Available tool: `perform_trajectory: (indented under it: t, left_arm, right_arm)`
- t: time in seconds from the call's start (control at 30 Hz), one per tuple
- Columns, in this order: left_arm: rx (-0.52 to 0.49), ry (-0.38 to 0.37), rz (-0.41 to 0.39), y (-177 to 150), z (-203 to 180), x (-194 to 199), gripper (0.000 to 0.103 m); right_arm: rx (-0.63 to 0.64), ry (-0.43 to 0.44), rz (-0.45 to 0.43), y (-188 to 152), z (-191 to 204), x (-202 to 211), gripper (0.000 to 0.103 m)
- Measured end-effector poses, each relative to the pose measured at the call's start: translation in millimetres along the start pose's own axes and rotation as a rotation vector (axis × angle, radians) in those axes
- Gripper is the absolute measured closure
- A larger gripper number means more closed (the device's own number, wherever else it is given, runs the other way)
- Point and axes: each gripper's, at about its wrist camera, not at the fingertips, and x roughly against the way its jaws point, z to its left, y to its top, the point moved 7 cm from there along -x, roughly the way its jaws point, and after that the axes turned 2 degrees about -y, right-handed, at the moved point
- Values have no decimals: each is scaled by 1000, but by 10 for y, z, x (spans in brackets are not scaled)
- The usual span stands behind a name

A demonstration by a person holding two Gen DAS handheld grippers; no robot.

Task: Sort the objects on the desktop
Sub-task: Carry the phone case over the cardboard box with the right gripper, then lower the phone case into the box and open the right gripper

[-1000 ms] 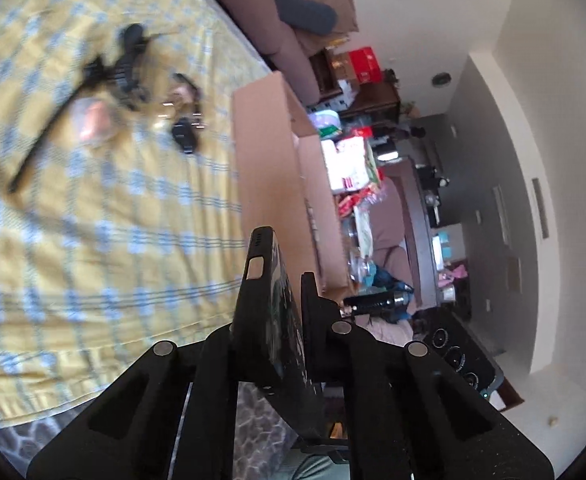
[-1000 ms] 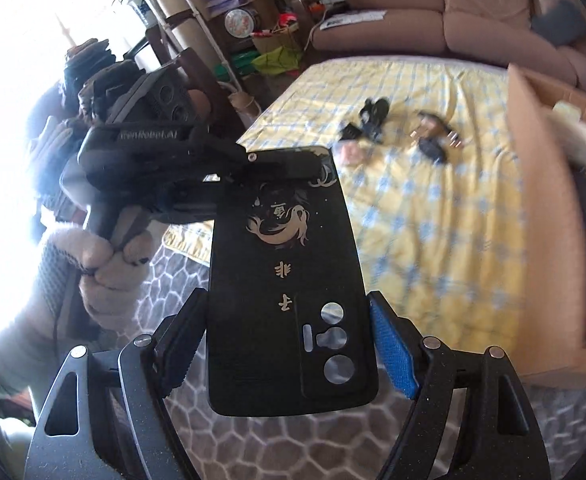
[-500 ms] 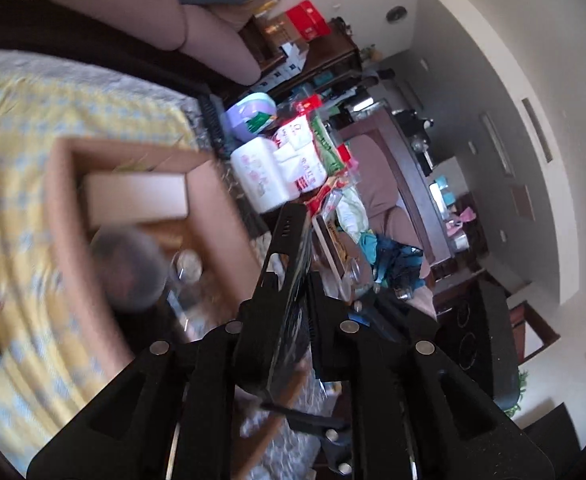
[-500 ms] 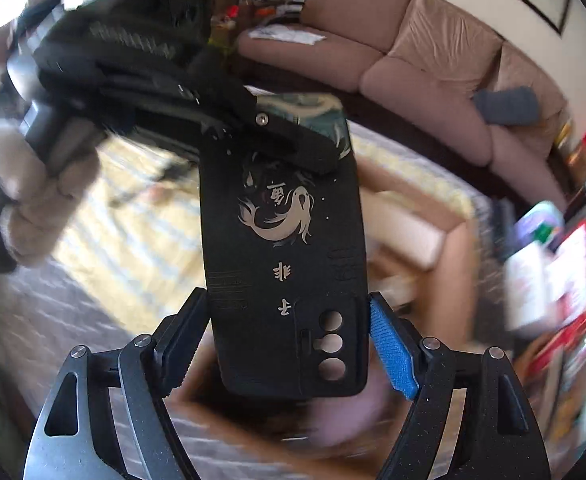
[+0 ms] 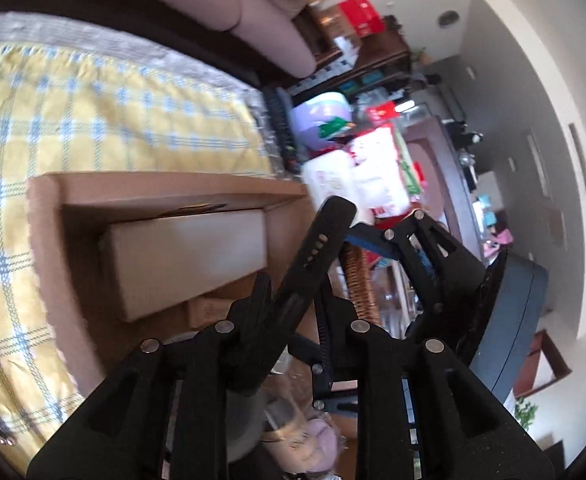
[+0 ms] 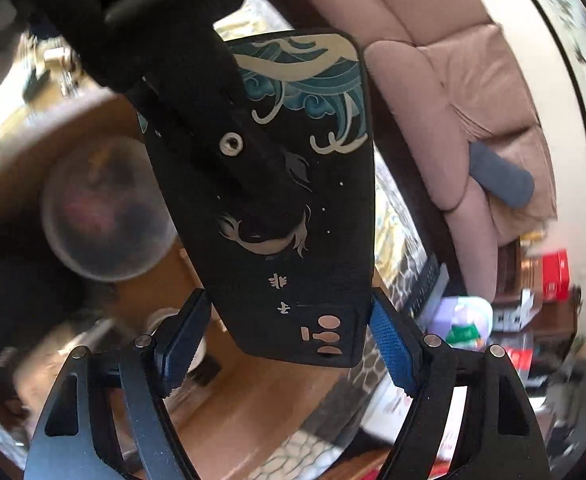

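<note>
In the left wrist view, the yellow checked cloth (image 5: 93, 120) covers the surface on the left, its pattern smeared by blur. Right of it sits the open cardboard box (image 5: 165, 188), with a pale carton (image 5: 185, 256) lying inside against its far wall; the things in the near part of the box are hidden behind the gripper and too blurred to name. The left gripper (image 5: 297, 308) stands over the box. Its jaws have just been opening: the phone case (image 5: 317, 256) stands edge-on between the 2 fingers, leaning on the left one, and a narrow gap shows on its right side. Whether the left pad still presses it cannot be told. Further right, the room's shelves and packets are a blur.

In the right wrist view, a round clear lid (image 6: 109, 208) lies in the box on the left, its contents unreadable. In the middle, the same black phone case (image 6: 293, 208), printed with waves and a fish, is held by its 2 long edges in the right gripper (image 6: 289, 340), whose blue-padded fingers (image 6: 393, 344) stand wide on it. The other gripper's dark finger crosses the case's far left corner and hides it. To the right lies a pink sofa (image 6: 453, 92), cut off by the frame.
</note>
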Motion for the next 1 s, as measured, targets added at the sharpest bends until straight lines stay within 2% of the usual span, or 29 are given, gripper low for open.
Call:
perform_trajectory:
  t: [0.07, 0.2, 0.3, 0.33, 0.37, 0.47, 0.53, 0.67, 0.77, 0.83, 0.93, 0.97, 1.0]
  left_arm:
    - [21, -15, -15, 4, 50, 46, 86]
    - [73, -37, -59, 25, 128, 220, 82]
    - [82, -48, -100, 64, 156, 353, 71]
    - [82, -42, -102, 82, 173, 366, 70]
    - [89, -21, -105, 91, 217, 377, 64]
    - [66, 51, -95, 102, 278, 345, 68]
    - [46, 104, -89, 79, 280, 335, 71]
    - [-38, 247, -51, 53, 254, 280, 77]
    - [-84, 325, -10, -9, 184, 221, 79]
    - [-73, 333, 10, -52, 119, 139, 82]
    - [-73, 399, -6, -67, 40, 27, 75]
    - [-58, 396, -17, -47, 20, -1, 73]
    - [-45, 374, -16, -31, 2, -23, 83]
  right_arm:
    - [46, -5, -19, 24, 33, -98, 23]
    - [97, 2, -72, 101, 62, -185, 26]
    - [137, -9, -36, 84, 53, -274, 45]
    - [133, 0, -22, 70, 41, -301, 51]
    - [129, 1, -4, 53, 32, -332, 52]
    - [108, -18, 37, -68, -8, -445, 52]
    - [45, -13, 32, -121, -55, -442, 52]
    - [-201, 40, -39, -196, -280, -242, 52]
    - [-391, 79, -72, -340, -500, -84, 52]
    - [-477, 110, -101, -442, -581, 34, 52]
    - [-569, 148, -126, -580, -628, 184, 52]
    - [-587, 156, -128, -511, -627, 190, 52]
    - [-603, 156, -126, -500, -600, 249, 52]
